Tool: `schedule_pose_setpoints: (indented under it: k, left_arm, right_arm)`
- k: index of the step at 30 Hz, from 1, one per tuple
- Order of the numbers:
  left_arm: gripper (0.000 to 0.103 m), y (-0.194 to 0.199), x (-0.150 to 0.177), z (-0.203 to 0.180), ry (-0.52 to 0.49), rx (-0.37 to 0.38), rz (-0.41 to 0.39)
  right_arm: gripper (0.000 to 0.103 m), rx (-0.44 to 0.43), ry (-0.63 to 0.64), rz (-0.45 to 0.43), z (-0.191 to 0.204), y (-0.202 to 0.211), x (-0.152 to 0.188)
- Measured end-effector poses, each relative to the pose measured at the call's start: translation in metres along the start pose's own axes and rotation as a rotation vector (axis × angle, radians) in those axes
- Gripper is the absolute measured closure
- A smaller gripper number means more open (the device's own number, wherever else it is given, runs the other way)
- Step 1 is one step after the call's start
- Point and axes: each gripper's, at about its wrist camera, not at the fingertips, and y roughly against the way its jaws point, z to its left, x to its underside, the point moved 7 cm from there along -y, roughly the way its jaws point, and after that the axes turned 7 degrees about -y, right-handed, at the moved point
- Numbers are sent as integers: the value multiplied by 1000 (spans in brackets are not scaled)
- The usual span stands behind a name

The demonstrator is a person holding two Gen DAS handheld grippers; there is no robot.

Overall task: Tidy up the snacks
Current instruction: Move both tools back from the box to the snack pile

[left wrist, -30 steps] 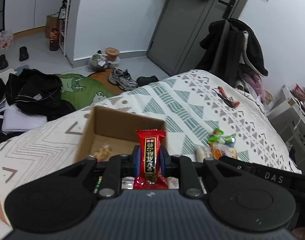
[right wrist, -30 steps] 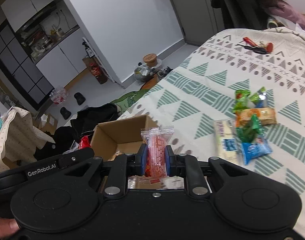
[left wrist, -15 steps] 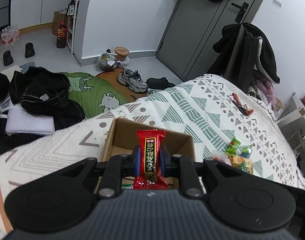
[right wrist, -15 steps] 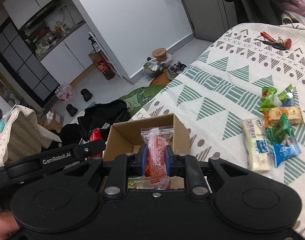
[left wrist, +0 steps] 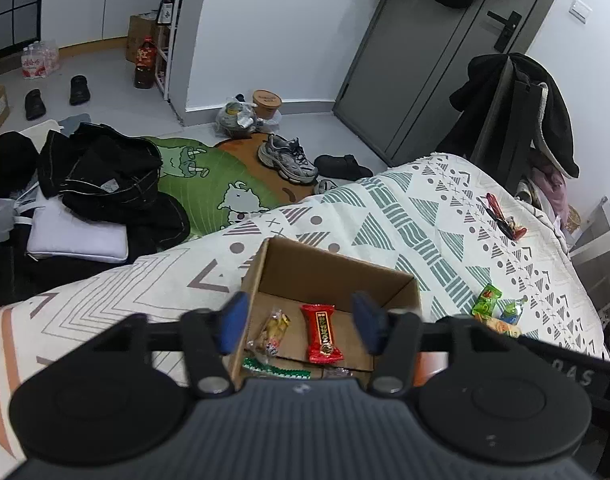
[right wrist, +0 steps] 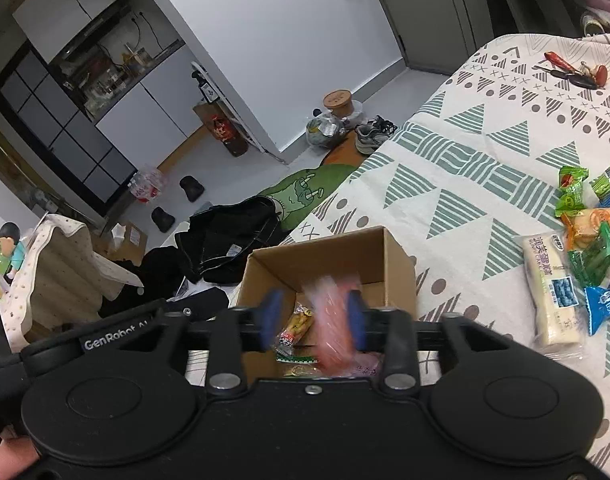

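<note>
An open cardboard box (left wrist: 337, 266) sits on the patterned bedspread (left wrist: 405, 208). My left gripper (left wrist: 301, 322) hovers over it, its jaws opening and well apart. The red snack packet (left wrist: 322, 334) lies loose on the box floor beside a yellow snack (left wrist: 271, 332) and a green packet (left wrist: 273, 370). In the right wrist view, my right gripper (right wrist: 313, 320) is also above the box (right wrist: 345, 256) with its jaws opening. A blurred pink clear packet (right wrist: 333, 320) drops between them, close to the right pad, and is not pinched. A pile of snacks (right wrist: 585, 240) lies on the bed to the right.
Keys with a red tool (right wrist: 573, 70) lie farther up the bed. Beyond the bed's edge the floor holds black clothes (left wrist: 105, 176), a green rug (left wrist: 217, 188) and shoes (left wrist: 287, 158). The left gripper's body (right wrist: 105, 340) sits left of the box, with a hand (right wrist: 5, 456) below it.
Both grippers came over the box and went from shut to open. The red packet left the left pads and landed in the box. The pink packet slips from the right pads.
</note>
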Motion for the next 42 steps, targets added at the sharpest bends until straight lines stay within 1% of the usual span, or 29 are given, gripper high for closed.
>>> schedule_pose_setpoints:
  k: [1,3,5,6,7,9,12,16,18,22,25,31,39,42]
  left_arm:
    - [30,2,1,0,0,-8,-3]
    - [23,5,2,-2,-4,-22,-12]
    - [19,9,4,-6,-13,-32,-22]
    - [17,11,5,-9,-13,-30,-24]
    - [16,12,6,-12,-13,-24,-23]
    - [15,14,9,-18,-18,-17,-16]
    - [14,16,14,-30,-33,-17,-14]
    - [14,19,21,-52,-49,22,-13]
    - [14,21,25,-64,-60,38,-15]
    - [14,25,29,-86,-70,65,-20]
    - [14,27,32,-101,-79,75,-21]
    - [14,32,37,-129,-101,105,-32]
    - [15,31,42,-162,-132,117,-48]
    - [17,25,46,-172,-139,127,-40]
  right_arm:
    - [56,6,4,-7,-2,3,0]
    - [54,18,4,-11,-7,9,-1]
    - [52,28,2,-12,-14,16,-1]
    - [47,39,6,-16,-18,21,-2]
    - [45,51,12,-24,-22,26,-2]
    - [32,70,23,-42,-32,38,-3]
    - [25,92,30,-58,-49,56,-4]
    - [18,134,35,-72,-72,79,-4]
    - [12,155,39,-80,-84,89,-4]
    - [9,201,32,-115,-107,111,-8]
    - [8,199,12,-126,-124,125,-10]
    - [7,224,14,-136,-149,140,-15]
    - [8,200,6,-146,-176,145,-20]
    - [9,172,-1,-133,-186,140,-17]
